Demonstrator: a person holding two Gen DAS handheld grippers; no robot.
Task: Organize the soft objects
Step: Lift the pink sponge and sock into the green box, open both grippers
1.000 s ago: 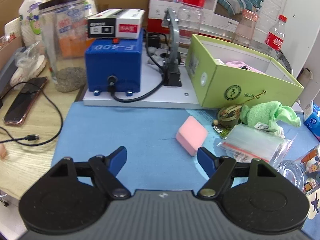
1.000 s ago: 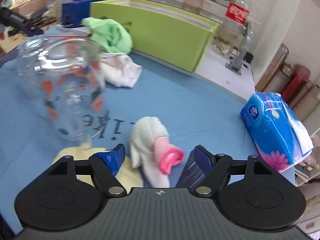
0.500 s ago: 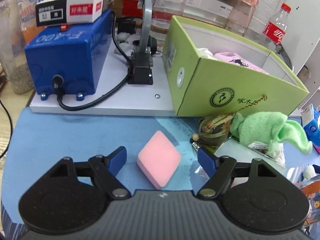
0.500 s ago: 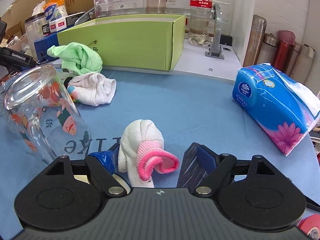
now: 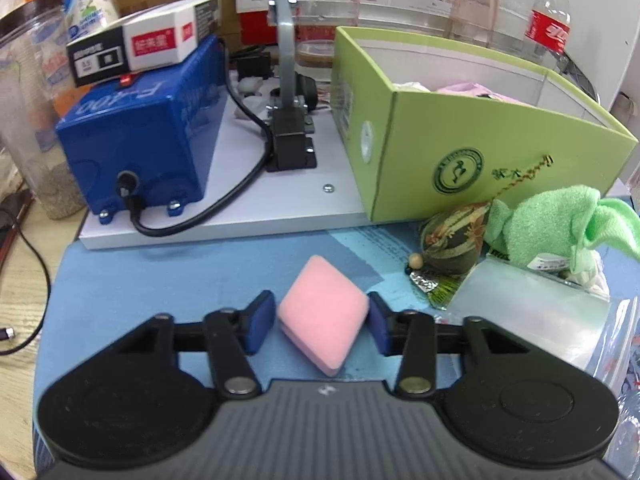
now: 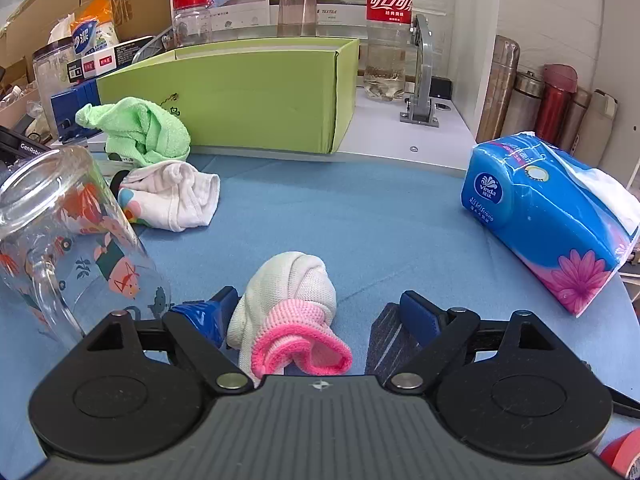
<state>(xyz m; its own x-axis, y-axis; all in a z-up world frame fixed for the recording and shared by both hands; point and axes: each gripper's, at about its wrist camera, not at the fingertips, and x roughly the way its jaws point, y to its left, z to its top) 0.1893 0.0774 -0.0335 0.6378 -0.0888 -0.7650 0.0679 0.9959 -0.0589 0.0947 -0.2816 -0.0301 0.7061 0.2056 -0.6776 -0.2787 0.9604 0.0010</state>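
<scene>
A pink sponge [image 5: 325, 316] lies on the blue mat, and my left gripper [image 5: 322, 322] has closed onto it, both blue pads touching its sides. A green box [image 5: 472, 136] with soft items inside stands behind it, also in the right wrist view [image 6: 240, 92]. My right gripper [image 6: 316, 316] is open around a rolled white and pink sock [image 6: 292, 312], left pad near it, right pad apart. A green towel [image 6: 140, 130] and a white cloth [image 6: 172, 200] lie by the box.
A blue machine [image 5: 144, 136] on a white board sits back left. A clear plastic bag [image 5: 540, 320] and a patterned pouch [image 5: 452, 240] lie right of the sponge. A glass mug [image 6: 68, 248] lies left of the sock; a tissue pack [image 6: 552, 220] lies right.
My left gripper moved forward to the pink sponge and its jaws closed onto it. My right gripper stays open around the sock, the view shifted slightly.
</scene>
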